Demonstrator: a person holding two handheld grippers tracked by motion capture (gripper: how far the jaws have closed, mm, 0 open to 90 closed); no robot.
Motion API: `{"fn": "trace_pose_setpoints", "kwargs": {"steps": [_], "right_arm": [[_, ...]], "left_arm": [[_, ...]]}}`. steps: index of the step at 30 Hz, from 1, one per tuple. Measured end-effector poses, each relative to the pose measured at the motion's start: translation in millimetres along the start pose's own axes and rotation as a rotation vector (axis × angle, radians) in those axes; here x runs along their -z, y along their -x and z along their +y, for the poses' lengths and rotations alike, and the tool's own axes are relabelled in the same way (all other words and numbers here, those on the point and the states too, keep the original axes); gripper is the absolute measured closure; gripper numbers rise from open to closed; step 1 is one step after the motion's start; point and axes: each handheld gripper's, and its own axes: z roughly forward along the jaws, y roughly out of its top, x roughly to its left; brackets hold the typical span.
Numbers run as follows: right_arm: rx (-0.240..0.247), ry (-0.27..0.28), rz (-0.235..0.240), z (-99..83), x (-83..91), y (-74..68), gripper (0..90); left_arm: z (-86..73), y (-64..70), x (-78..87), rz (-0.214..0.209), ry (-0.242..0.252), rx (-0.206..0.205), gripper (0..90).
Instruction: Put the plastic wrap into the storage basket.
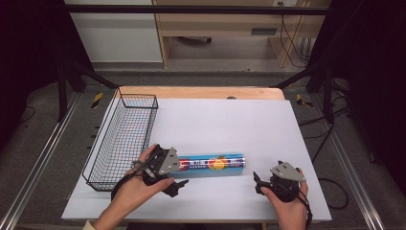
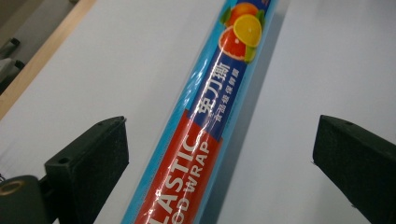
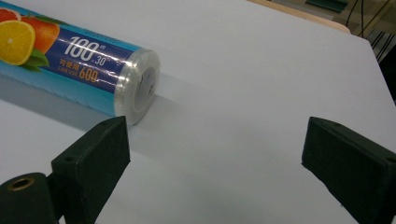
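Note:
A long roll of plastic wrap (image 1: 210,164) in blue packaging with printed citrus fruit lies flat on the white table top (image 1: 220,120), running left to right. My left gripper (image 1: 179,170) is at the roll's left end. In the left gripper view its jaws stand open on either side of the plastic wrap roll (image 2: 205,126), without touching it. My right gripper (image 1: 258,183) rests just right of and nearer than the roll's right end. It is open with only bare table between its jaws, and the roll's capped end (image 3: 140,88) lies ahead to the left.
A black wire basket (image 1: 107,139) stands along the table's left edge, close to my left hand. A wooden table edge (image 1: 201,92) shows at the back. Black frame bars and cables surround the table.

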Motion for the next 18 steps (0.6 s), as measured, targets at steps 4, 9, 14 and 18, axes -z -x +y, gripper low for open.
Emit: {"fn": "trace_pose_setpoints", "kwargs": {"steps": [4,9,14,18], "right_arm": [[-0.029,0.003,0.005,-2.2,5.1,4.8,7.8],[-0.046,0.012,0.024,-4.9,12.9,9.7,7.6],[-0.046,0.033,0.021,-2.7,14.0,14.5,7.1],[-0.051,0.033,0.021,-5.2,13.2,17.7,7.5]], "left_arm": [[6.0,-3.7,-4.6,-0.032,-0.030,-0.002,3.9],[19.5,-14.0,-8.9,-0.069,-0.112,-0.031,3.9],[34.5,-27.2,-23.0,-0.130,-0.093,0.025,3.9],[45.1,-29.4,-43.4,-0.147,-0.098,-0.020,4.0]]}}
